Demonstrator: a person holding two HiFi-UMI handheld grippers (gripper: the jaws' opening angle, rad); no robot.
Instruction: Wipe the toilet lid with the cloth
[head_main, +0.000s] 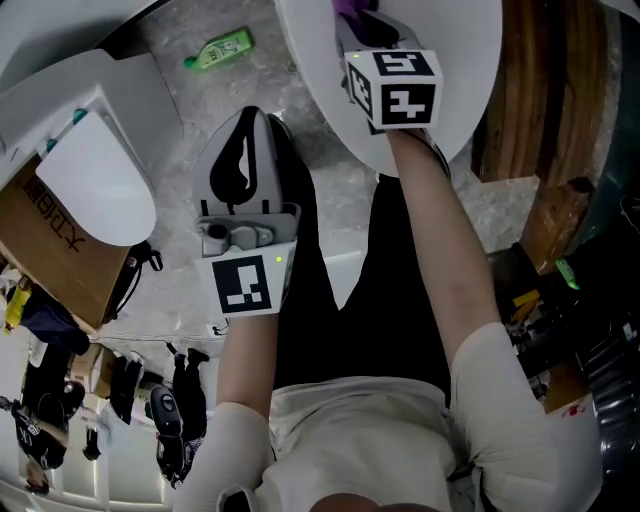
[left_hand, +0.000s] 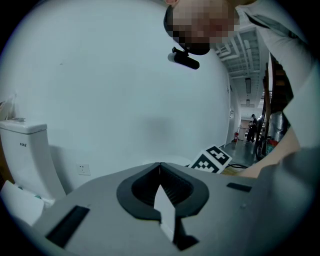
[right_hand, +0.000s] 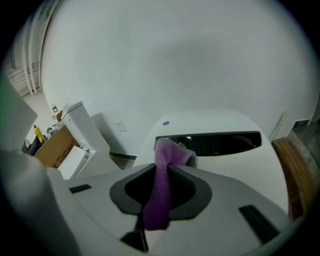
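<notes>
The right gripper was clamped on the purple cloth directly over the white toilet lid, while the left gripper, jaws pressed together, was positioned beside that lid.

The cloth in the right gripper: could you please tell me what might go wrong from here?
Only a small bunch of cloth sticks out past the right gripper, so its hard tips may scrape the lid.
The cloth is pinched as a narrow strip and could slip out while rubbing.
The bottle on the floor might get kicked.
</notes>
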